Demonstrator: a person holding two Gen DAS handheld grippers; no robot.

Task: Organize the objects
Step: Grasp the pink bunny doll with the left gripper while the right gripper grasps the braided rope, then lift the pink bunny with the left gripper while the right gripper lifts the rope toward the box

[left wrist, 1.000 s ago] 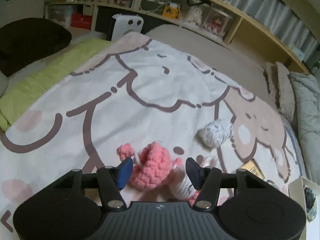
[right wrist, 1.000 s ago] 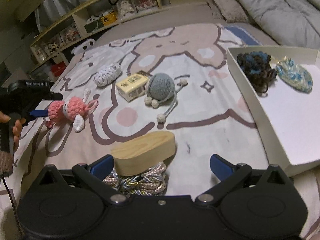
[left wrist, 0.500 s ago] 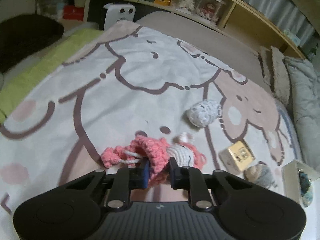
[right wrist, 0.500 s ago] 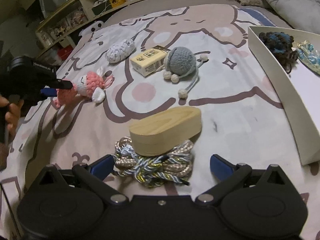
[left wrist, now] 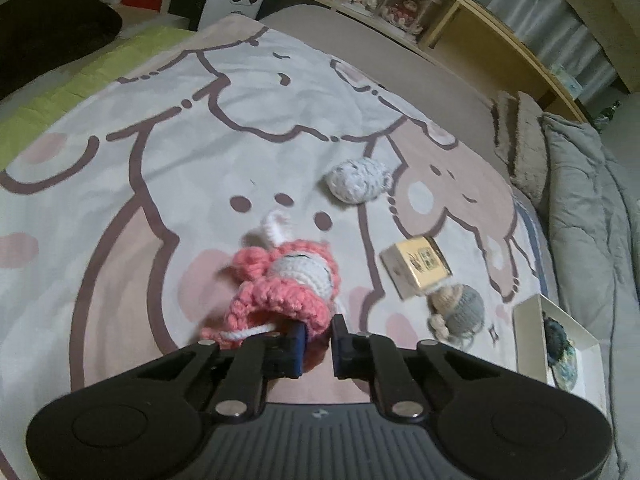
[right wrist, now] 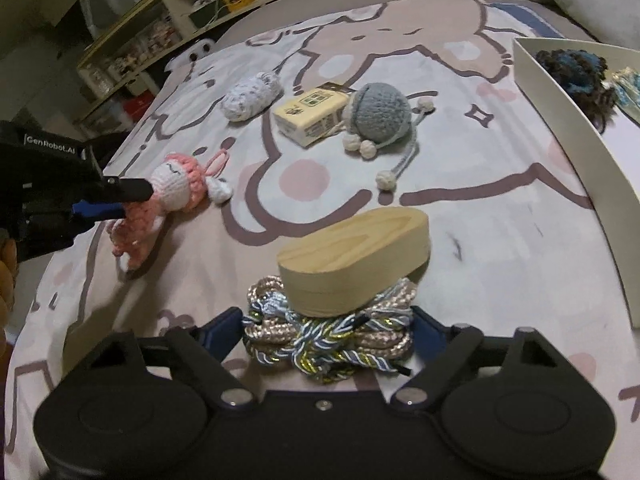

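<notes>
The left hand-held gripper (left wrist: pixel 316 346) is clamped on the pink skirt of a pink-and-white crocheted bunny doll (left wrist: pixel 286 284), which hangs from its tips above the cartoon-printed blanket (left wrist: pixel 168 168) on the bed. The right hand-held gripper (right wrist: pixel 326 330) has just been closing around a coiled bundle of beige, blue and gold twisted cord (right wrist: pixel 328 332), its pads at the coil's sides, though I cannot tell whether they press yet; a pale oval wooden box (right wrist: pixel 356 258) rests on the far part of the coil. To do this well, I'd close low on the cord and lift slowly so the box slides off, then carry things to the white cardboard tray (right wrist: pixel 568 128) off to its right
</notes>
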